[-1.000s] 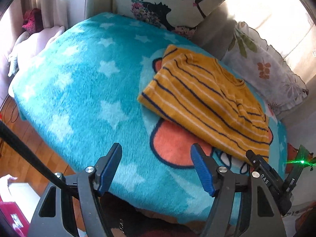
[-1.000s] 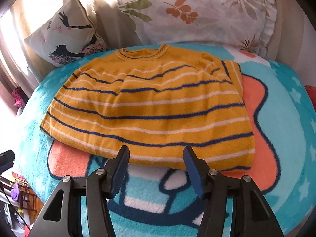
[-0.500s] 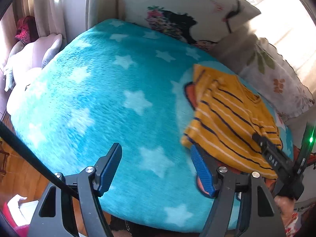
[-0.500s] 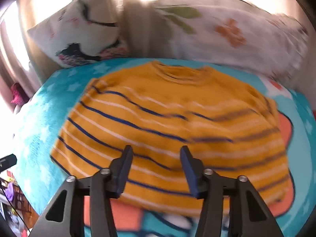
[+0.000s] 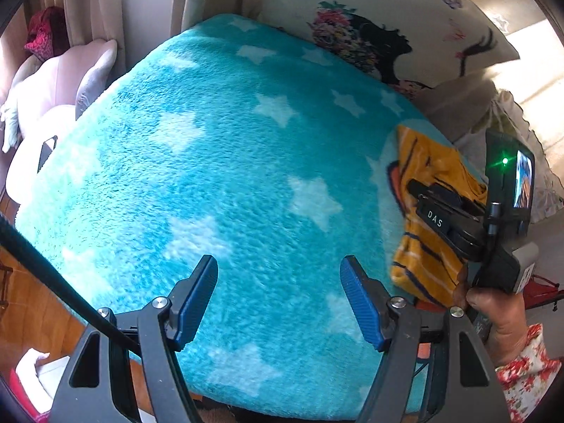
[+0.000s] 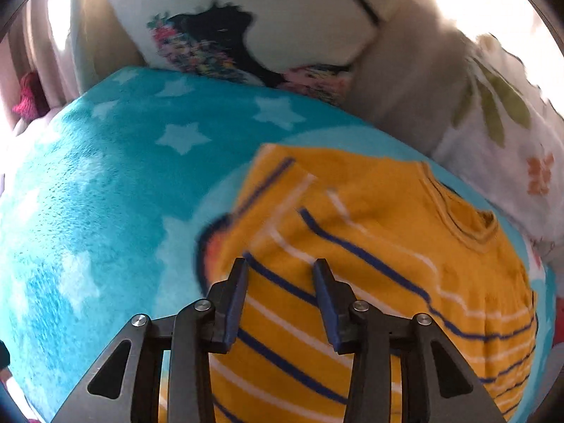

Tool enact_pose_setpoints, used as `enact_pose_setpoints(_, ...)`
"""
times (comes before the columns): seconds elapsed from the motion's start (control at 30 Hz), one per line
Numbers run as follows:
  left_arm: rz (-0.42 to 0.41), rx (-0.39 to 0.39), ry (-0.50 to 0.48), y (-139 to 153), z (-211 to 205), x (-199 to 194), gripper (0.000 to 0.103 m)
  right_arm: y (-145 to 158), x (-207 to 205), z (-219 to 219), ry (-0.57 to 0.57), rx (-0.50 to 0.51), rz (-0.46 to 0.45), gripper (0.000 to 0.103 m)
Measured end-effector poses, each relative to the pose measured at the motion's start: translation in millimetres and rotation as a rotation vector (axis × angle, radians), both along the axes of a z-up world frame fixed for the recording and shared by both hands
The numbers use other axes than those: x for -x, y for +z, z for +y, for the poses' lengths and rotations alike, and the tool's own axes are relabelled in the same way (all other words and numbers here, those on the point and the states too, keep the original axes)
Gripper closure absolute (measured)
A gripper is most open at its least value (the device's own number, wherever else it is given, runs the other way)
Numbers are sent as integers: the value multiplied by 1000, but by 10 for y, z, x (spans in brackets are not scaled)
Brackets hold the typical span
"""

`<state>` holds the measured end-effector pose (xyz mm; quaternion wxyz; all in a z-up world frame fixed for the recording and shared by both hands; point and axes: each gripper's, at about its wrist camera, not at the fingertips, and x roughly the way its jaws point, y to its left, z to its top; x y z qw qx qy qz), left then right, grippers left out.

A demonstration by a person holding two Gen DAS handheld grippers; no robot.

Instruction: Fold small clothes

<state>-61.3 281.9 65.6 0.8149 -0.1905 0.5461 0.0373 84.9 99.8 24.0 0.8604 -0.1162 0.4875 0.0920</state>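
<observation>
Yellow knit top with blue and white stripes (image 6: 370, 282) lying on fluffy blue star blanket (image 5: 211, 176), right under closing right gripper (image 6: 280, 271), off beside wide-open left gripper (image 5: 278, 271)

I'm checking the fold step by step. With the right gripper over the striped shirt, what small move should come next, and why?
Probably lower the right gripper onto the yellow striped shirt and finish the pinch near its left edge. Its jaws are closing, yet the pads look short of pressing the cloth. The left gripper hangs open over bare blue blanket, so it cannot help yet.
</observation>
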Motion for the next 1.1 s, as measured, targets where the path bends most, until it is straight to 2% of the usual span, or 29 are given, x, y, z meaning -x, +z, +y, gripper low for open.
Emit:
enact_pose_setpoints(0.07,3,4,-1,-17,32,-33,32,-27,-15,123,59,-1,36,53)
enact_pose_setpoints(0.13,-5,2,-8,-5,48,-53,32,57,-17,123,80,-32,33,53)
enact_pose_setpoints(0.17,-9,-1,-10,2,52,-60,32,176,-27,14,58,-110,29,53)
enact_pose_setpoints(0.23,-14,-5,-15,1,63,-79,32,327,-37,-176,-5,-203,13,53)
enact_pose_setpoints(0.33,-5,7,-23,-44,63,-117,32,468,-112,-493,-123,-237,-13,53)
enact_pose_setpoints(0.43,10,24,-38,-107,37,-150,32,354,-290,-569,-174,-198,14,58)
enact_pose_setpoints(0.5,16,24,-50,-130,7,-169,32,193,-418,-551,-192,-232,65,61)
enact_pose_setpoints(0.6,21,20,-67,-147,-32,-189,32,-53,-541,-437,-155,-289,157,59)
enact_pose_setpoints(0.67,21,13,-79,-151,-57,-197,32,-27,-535,-376,-139,-266,139,59)
enact_pose_setpoints(0.77,26,5,-92,-173,-83,-218,32,141,-399,-487,-151,-344,109,59)
enact_pose_setpoints(0.87,37,1,-110,-212,-138,-266,32,273,-164,-637,-157,-351,70,58)
enact_pose_setpoints(0.97,42,-6,-143,-238,-246,-338,32,302,128,-758,-163,-325,47,54)
enact_pose_setpoints(1.1,48,-27,-203,-260,-431,-426,32,233,517,-911,-157,-237,39,52)
